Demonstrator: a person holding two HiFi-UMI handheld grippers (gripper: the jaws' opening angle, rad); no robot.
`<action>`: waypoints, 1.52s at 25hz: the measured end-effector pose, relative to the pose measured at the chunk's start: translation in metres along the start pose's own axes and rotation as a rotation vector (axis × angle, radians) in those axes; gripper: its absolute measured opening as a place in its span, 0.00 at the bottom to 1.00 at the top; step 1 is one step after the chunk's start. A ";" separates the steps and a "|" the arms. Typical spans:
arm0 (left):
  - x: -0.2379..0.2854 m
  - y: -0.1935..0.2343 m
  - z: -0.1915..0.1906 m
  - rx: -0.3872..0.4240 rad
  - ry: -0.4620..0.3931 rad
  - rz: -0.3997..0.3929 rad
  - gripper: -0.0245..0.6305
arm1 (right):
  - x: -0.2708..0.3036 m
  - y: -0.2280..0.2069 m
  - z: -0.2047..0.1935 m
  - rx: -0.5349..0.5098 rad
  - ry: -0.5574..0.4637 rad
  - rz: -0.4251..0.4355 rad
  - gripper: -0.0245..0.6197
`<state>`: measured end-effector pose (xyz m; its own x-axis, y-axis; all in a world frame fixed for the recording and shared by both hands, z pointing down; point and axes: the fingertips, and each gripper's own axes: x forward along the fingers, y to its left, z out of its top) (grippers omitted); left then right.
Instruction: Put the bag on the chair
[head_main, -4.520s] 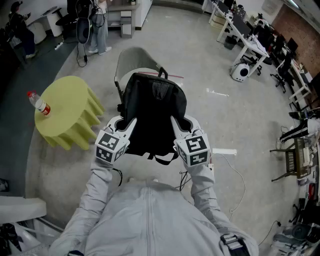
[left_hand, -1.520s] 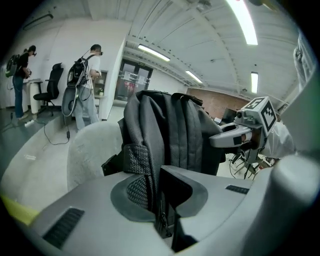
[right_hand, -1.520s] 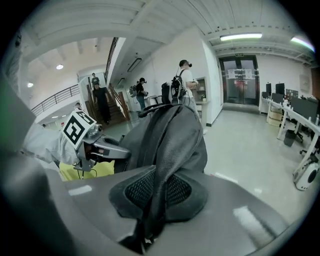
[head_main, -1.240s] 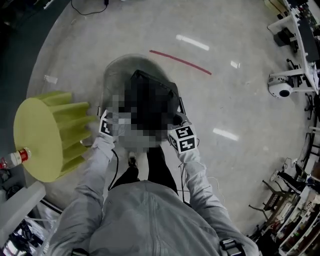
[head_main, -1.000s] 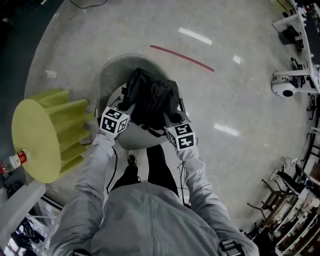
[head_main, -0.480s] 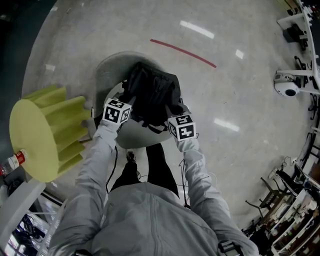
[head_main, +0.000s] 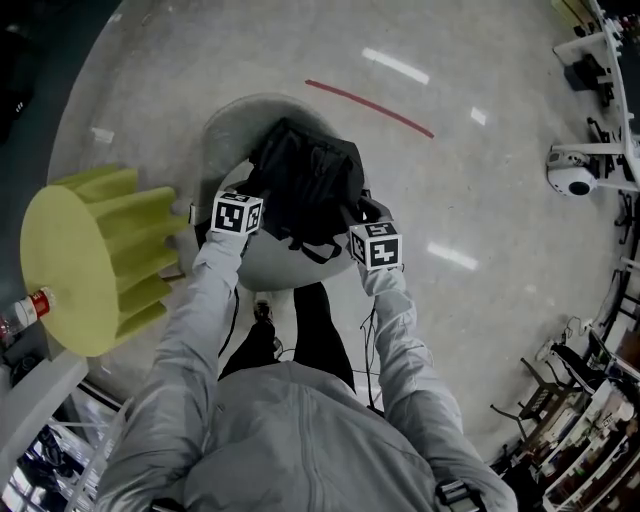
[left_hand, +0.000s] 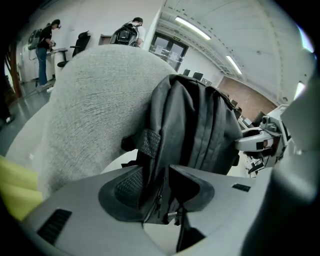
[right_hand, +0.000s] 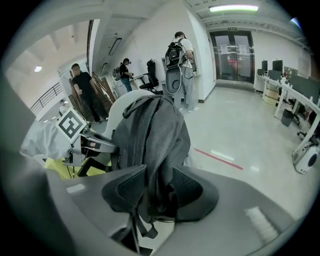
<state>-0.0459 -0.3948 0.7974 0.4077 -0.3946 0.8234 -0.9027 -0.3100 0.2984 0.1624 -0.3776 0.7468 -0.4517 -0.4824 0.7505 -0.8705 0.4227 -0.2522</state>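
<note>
Black backpack on grey chair, both tools letting go.

Head view: the backpack stands on the chair's white seat, leaning on the backrest. The left gripper and right gripper flank its lower sides.
Left gripper view: the left gripper has just been opening and its jaws stand wide. Backpack fabric and a zip hang loose between the pads, not pinched.
Right gripper view: the right gripper has likewise just been opening and is wide, with a slack fold of backpack between the pads.
Judgement: placement looks effectively done. Only withdrawal is left, and the straps may snag.
</note>
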 end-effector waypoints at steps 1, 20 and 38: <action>-0.006 0.003 -0.005 -0.003 -0.001 0.002 0.26 | -0.005 0.001 -0.001 -0.001 -0.005 -0.011 0.30; -0.169 -0.002 0.017 0.089 -0.331 -0.121 0.19 | -0.152 0.035 0.026 0.144 -0.275 -0.201 0.19; -0.360 -0.108 0.037 0.477 -0.645 -0.191 0.04 | -0.304 0.173 0.074 -0.147 -0.551 -0.249 0.05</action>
<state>-0.0901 -0.2511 0.4504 0.6781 -0.6724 0.2968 -0.7140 -0.6985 0.0487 0.1353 -0.2142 0.4300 -0.3077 -0.8886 0.3403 -0.9442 0.3292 0.0058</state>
